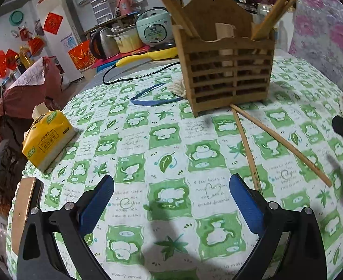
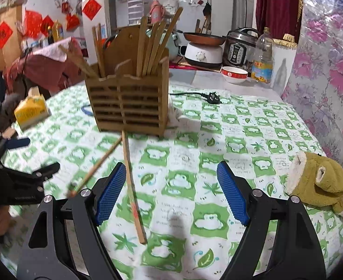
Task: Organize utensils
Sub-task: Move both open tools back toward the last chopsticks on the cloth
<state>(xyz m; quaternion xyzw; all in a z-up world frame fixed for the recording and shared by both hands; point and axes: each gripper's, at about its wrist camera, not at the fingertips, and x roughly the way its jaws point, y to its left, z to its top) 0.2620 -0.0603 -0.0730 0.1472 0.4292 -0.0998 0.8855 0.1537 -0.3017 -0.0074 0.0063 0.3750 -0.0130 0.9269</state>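
Jaws on both my grippers stand wide apart, holding nothing. Two loose chopsticks lie on the worktop [image 2: 253, 126] in a V, far ends meeting at the foot of the wooden holder [image 2: 127, 102]. One chopstick [image 2: 133, 186] runs near-to-far, just inside the left finger of my right gripper [image 2: 171, 193]. The other chopstick [image 2: 94, 165] angles off to the near left. Seen from my left gripper [image 1: 171, 200], both sticks lie off to its right. Judgement: right hand is nearer; shift slightly left to straddle the near-far stick, closing across its long axis.
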